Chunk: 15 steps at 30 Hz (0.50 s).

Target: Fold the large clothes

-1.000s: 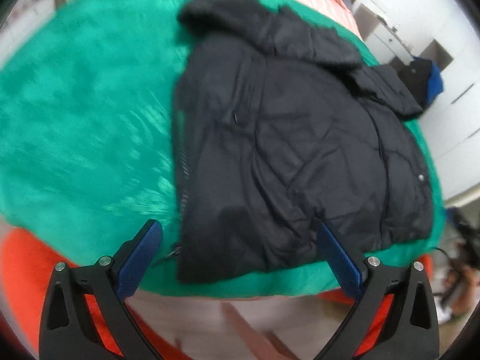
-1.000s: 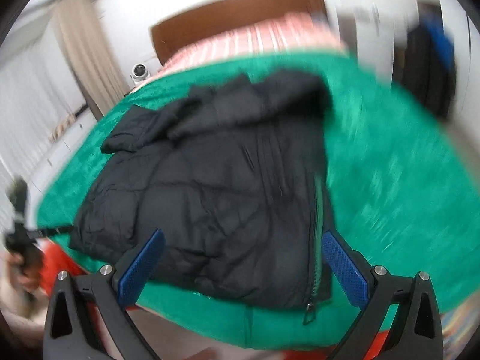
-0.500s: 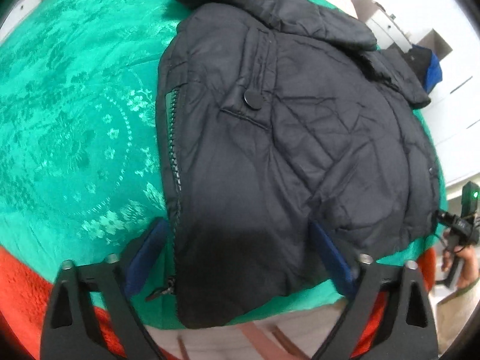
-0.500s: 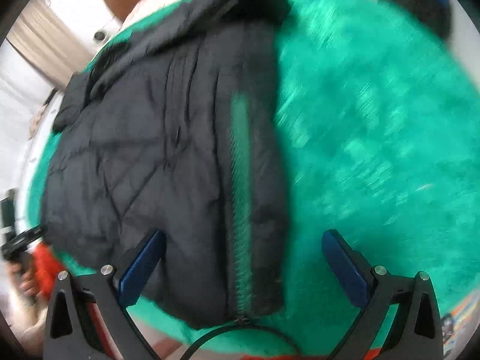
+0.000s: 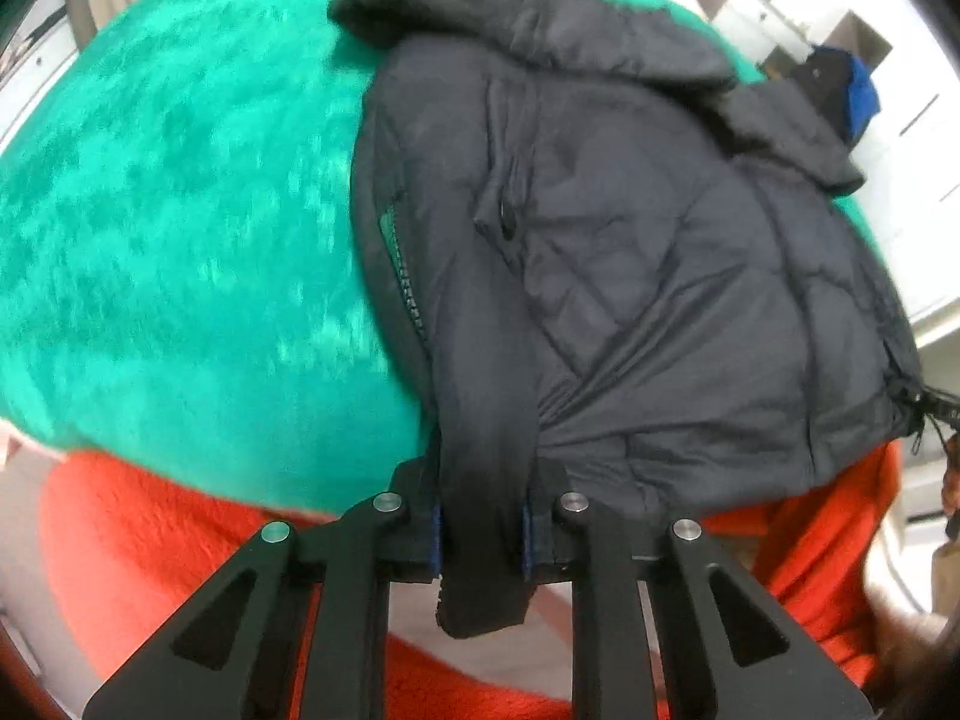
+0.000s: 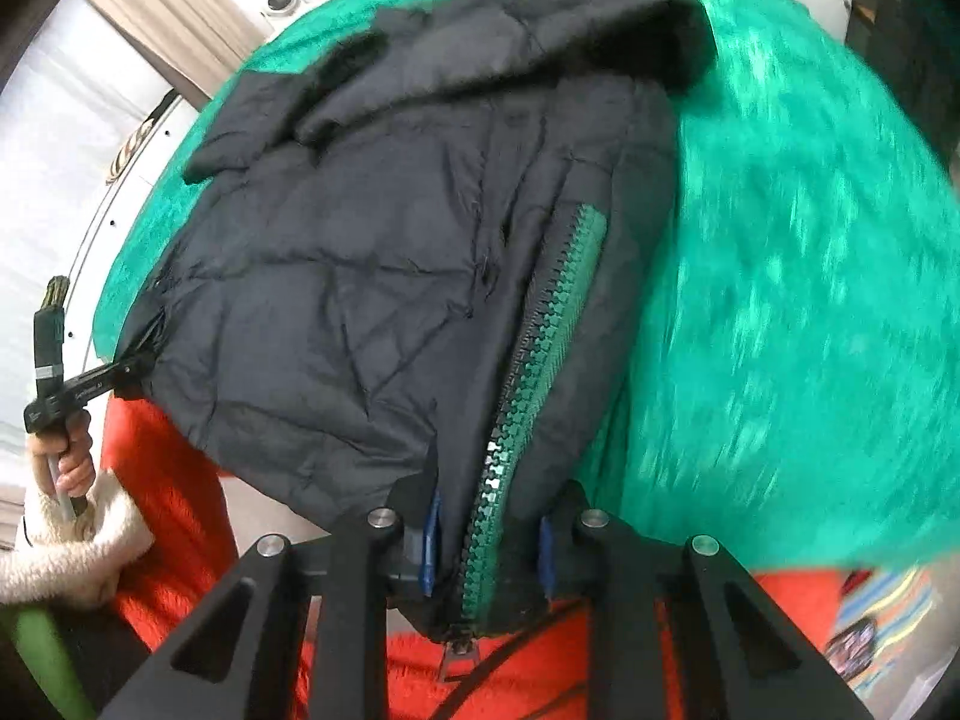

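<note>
- A dark padded jacket (image 5: 630, 276) lies on a green cover (image 5: 180, 228) spread over a bed; its hood end is at the far side, and its near hem hangs past the cover's edge over an orange blanket (image 5: 150, 540).
- The left gripper (image 5: 480, 534) has just been closing, and its blue pads now pinch a near corner of the jacket's hem.
- The right gripper (image 6: 486, 546) has also just been closing; it clamps the other near corner, where the green zipper (image 6: 534, 360) ends, with the zipper pull dangling below.
- Half a second ago both pairs of jaws stood wide apart around the hem; now the fabric bunches up between them.
- No containers are in view.
</note>
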Motion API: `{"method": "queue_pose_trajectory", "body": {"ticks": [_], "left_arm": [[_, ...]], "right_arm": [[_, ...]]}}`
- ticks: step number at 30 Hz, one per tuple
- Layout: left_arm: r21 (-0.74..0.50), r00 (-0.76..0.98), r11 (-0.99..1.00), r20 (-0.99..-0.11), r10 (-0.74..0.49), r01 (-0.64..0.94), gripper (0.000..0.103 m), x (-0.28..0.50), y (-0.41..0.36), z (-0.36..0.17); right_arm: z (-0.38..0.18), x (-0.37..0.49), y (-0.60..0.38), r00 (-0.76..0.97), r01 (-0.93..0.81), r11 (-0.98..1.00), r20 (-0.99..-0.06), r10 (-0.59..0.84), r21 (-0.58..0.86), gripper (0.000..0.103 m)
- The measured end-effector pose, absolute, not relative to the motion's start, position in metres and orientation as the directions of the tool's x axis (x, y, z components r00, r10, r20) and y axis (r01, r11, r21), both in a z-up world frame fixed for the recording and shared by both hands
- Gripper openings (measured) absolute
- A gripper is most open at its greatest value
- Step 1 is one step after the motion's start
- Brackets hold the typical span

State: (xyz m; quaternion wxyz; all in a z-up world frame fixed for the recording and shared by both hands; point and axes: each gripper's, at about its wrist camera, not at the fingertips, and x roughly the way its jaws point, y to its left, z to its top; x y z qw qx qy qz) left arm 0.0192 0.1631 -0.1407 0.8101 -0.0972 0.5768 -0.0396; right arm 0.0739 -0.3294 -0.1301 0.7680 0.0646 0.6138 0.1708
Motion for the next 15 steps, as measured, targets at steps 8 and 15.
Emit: {"method": "queue_pose_trajectory", "body": {"ticks": [8, 15], "left_arm": [[-0.008, 0.440, 0.996, -0.898, 0.030, -0.085, 0.074, 0.018, 0.158, -0.099], [0.005, 0.687, 0.986, -0.717, 0.119, -0.166, 0.101, 0.019, 0.168, -0.033]], "right_arm": [[-0.076, 0.087, -0.323, 0.340, -0.213, 0.974, -0.928, 0.150, 0.079, 0.080], [0.005, 0.141, -0.226, 0.535, -0.509, 0.858, -0.805, 0.256, -0.066, 0.103]]}}
